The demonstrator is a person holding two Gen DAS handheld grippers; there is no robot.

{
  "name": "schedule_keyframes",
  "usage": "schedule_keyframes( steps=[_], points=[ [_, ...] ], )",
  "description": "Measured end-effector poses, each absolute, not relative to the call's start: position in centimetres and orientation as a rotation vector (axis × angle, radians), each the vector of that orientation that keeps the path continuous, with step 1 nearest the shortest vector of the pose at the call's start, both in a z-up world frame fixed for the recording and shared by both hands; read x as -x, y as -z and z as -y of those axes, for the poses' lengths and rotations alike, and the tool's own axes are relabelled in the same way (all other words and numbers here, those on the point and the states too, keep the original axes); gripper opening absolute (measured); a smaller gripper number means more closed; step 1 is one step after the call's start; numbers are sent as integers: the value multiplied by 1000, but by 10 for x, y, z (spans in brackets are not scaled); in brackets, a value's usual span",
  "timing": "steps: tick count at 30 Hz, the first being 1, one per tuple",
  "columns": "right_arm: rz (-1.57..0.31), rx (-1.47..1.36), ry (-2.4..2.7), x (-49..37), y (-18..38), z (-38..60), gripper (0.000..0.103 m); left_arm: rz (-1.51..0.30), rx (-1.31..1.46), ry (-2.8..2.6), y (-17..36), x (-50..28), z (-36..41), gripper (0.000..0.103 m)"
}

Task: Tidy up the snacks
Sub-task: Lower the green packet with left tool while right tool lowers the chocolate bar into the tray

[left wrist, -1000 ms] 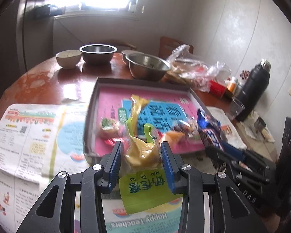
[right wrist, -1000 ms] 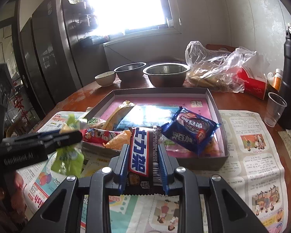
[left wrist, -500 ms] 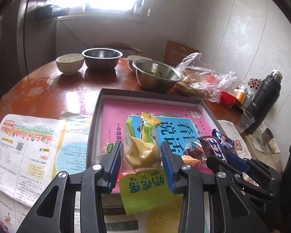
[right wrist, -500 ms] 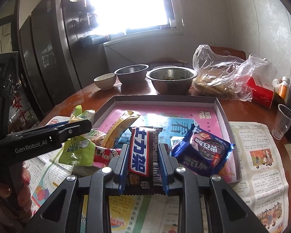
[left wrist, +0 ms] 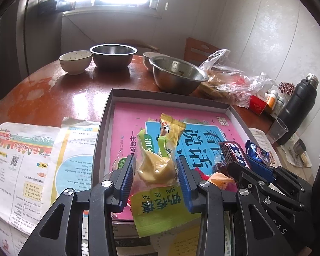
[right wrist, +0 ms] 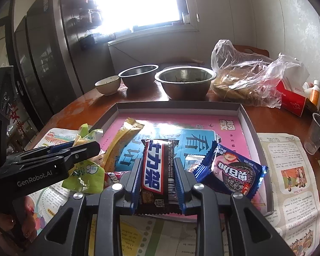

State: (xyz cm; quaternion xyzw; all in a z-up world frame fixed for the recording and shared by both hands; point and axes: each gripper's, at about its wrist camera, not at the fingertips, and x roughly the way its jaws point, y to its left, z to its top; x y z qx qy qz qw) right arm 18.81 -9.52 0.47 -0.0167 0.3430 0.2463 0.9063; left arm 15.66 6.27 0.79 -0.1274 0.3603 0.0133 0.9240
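1. Daylight from a bright window falls across a round wooden worktop [left wrist: 59, 93] on which two steel bowls, a small ceramic bowl [left wrist: 75, 60] and a crumpled plastic bag [right wrist: 249, 79] are set behind a shallow grey tray [right wrist: 243, 117] lined with a pink and blue sheet.

2. Both grippers are seen carried forward over the tray compared with a second ago, when they were held back over the printed newspapers [left wrist: 21, 160] in front of it; the tray's near wall is now passed beneath the fingers.

3. A yellow-and-green snack packet [left wrist: 157, 183] is gripped between the fingers of the left gripper [left wrist: 155, 170], its green label hanging below the blue pads, above the tray's near left part.

4. A dark chocolate bar [right wrist: 157, 170] is clamped lengthways by the closed fingers of the right gripper [right wrist: 157, 177], just over the tray's near edge.

5. Already lying in the tray are a gold wafer stick [right wrist: 123, 140], a blue sandwich-cookie packet [right wrist: 230, 170] and a few smaller wrapped sweets that are partly hidden.

6. With both snacks brought above the tray, the carrying stage is judged nearly over; what appears to remain is for each to be lowered onto a bare patch of the lining and released beside the others.
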Motion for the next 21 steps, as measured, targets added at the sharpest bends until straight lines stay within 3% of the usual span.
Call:
schedule_keyframes(
  steps=[21],
  points=[
    [-724,26,-499,-193,2,93,33,-753,267,-29,-2,-161,-63,41]
  ],
)
